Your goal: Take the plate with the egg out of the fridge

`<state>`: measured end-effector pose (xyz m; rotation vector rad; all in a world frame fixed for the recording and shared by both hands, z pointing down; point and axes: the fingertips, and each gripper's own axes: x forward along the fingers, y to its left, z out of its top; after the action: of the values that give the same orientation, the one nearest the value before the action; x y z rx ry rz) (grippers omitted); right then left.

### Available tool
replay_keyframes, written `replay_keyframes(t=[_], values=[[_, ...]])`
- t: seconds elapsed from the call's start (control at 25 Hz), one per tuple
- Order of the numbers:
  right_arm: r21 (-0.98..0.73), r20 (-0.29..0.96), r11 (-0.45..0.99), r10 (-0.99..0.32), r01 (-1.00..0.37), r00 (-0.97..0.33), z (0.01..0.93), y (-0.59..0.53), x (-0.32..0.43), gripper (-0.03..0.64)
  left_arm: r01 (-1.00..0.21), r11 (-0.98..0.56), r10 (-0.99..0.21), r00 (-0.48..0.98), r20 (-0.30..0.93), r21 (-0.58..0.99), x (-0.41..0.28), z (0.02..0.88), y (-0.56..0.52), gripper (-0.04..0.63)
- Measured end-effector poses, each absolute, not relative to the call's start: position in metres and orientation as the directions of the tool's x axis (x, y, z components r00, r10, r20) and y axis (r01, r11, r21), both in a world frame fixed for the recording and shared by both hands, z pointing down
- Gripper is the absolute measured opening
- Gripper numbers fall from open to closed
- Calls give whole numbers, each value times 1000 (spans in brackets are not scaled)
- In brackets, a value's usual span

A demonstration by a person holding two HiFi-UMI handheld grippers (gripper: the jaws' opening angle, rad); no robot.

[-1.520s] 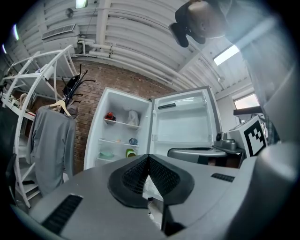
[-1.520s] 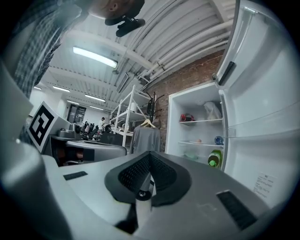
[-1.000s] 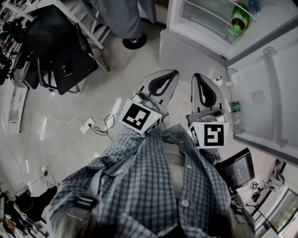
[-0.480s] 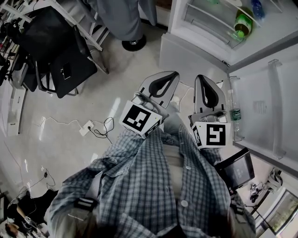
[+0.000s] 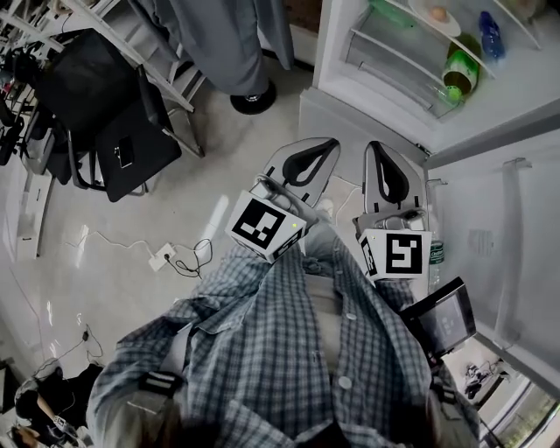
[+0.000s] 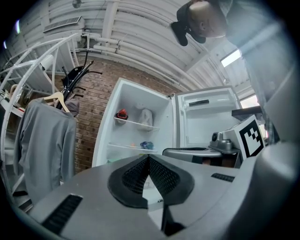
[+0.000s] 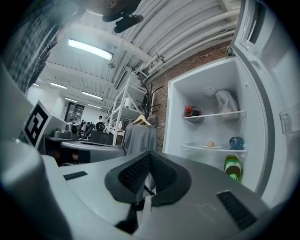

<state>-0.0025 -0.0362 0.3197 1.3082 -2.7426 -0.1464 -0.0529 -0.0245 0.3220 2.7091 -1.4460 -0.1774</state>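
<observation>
Head view: the fridge (image 5: pixel 350 98) is seen open at top right. The plate (image 5: pixel 451 26) with the egg (image 5: pixel 437 13) is seated on a shelf inside, with a blue bottle (image 5: pixel 490 33) just beside it and a green bottle (image 5: pixel 459 74) one level lower. The left gripper (image 5: pixel 325 144) and right gripper (image 5: pixel 374 147) are held side by side, well apart from the plate. The label on the door bottle (image 5: pixel 435 254) is too small to be read.

Left gripper view: the jaws are pressed together, with nothing between them. A red item (image 6: pixel 121 114) and a white bag (image 6: pixel 146 117) are seen on the upper shelf.

Right gripper view: the jaws are closed too and hold nothing. The plate (image 7: pixel 211 146) is seen on the lower shelf beside the blue bottle (image 7: pixel 236 142), with the green bottle (image 7: pixel 232 167) below.
</observation>
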Motion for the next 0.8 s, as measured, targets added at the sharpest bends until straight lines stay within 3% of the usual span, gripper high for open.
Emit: replay_keyframes(t=[0.2, 0.8], values=[[96, 49, 611, -791, -786, -609, 316, -90, 15, 6, -818, -563, -826, 558, -77, 119, -39, 316, -79, 6], [207, 0, 521, -846, -828, -533, 288, -208, 54, 6, -781, -605, -796, 597, -101, 153, 8, 311, -202, 6]])
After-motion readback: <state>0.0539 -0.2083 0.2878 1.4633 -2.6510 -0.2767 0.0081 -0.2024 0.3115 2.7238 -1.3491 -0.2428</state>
